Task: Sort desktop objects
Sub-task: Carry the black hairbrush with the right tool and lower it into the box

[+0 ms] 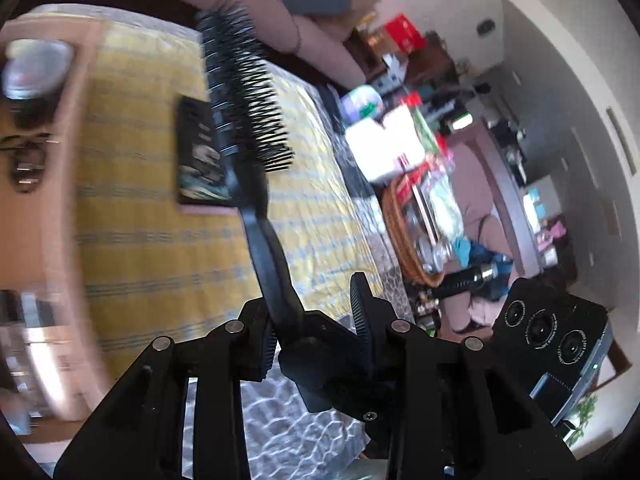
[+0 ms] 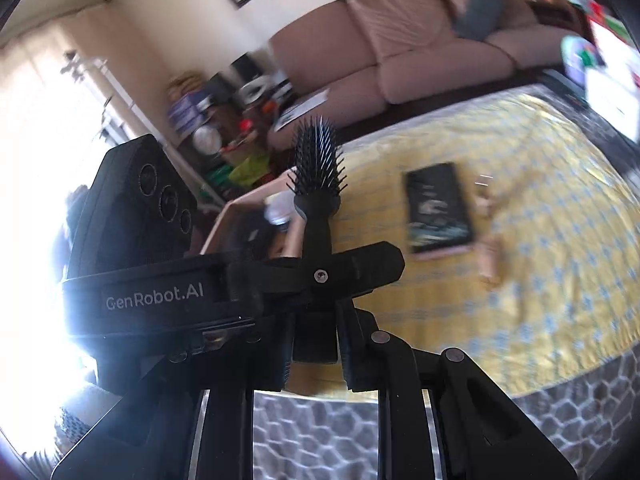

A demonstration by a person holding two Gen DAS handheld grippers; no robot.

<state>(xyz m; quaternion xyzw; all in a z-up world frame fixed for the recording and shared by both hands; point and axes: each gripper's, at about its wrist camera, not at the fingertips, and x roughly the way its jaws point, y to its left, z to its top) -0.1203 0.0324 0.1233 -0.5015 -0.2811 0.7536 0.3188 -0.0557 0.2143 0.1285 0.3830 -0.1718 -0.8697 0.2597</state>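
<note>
Hairbrush (image 1: 244, 92) held between both of your grippers, above the yellow tablecloth (image 1: 152, 240).

Your left gripper (image 1: 316, 320) and right gripper (image 2: 314, 354) are each clamped on its black handle — bristled head raised over the dark book (image 2: 438, 210), beside the pink tray (image 2: 240, 212).

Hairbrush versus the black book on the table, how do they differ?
The hairbrush is held off the table in the right gripper; the book lies flat on the yellow tablecloth. The hairbrush is long, narrow and bristled; the book is a flat rectangle. The hairbrush is plain black; the book's cover carries a pale picture. Both are mainly black.
</note>
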